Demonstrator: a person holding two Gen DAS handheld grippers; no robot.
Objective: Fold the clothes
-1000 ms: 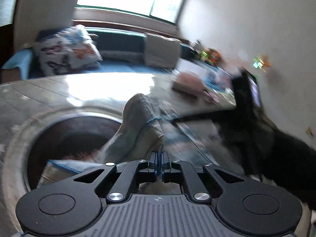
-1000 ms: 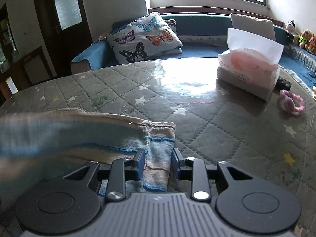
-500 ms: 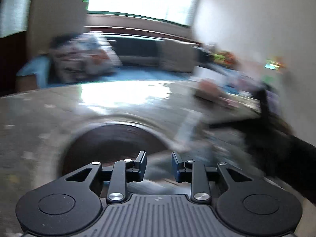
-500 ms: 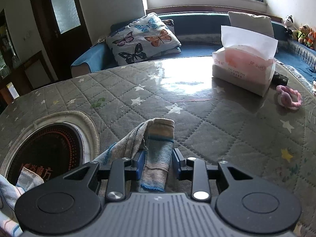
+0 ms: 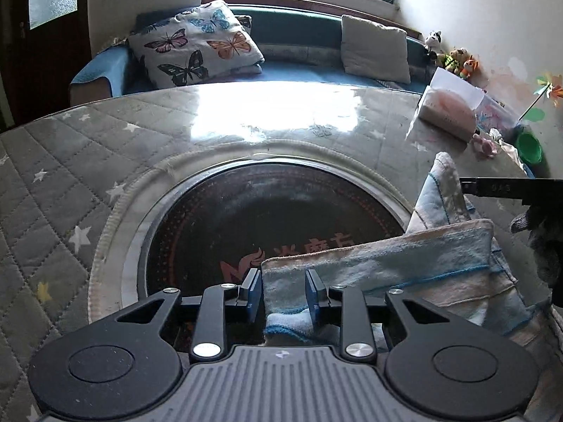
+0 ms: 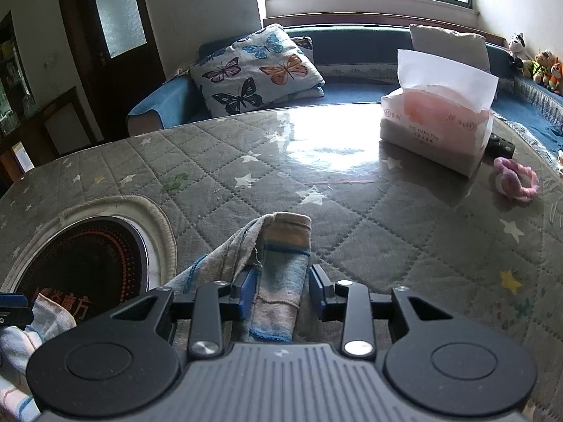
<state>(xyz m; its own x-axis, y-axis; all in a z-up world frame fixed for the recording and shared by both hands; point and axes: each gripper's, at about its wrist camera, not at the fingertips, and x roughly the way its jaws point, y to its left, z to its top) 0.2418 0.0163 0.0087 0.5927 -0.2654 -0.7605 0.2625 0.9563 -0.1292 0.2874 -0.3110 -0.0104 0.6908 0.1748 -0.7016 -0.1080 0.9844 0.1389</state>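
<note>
A striped towel [image 5: 404, 270] is seen at lower centre between the parted fingers of the left gripper [image 5: 283, 293]; likewise its other end within the released right gripper [image 6: 278, 290].

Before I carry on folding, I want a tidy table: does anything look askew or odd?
The striped towel lies bunched rather than flat, one end draped over the rim of the round heater plate set in the table. The pink ring toy lies loose near the tissue pack.

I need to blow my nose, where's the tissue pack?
The tissue pack stands far right on the quilted table in the right wrist view, in front of the blue sofa, with a pink ring toy beside it.
</note>
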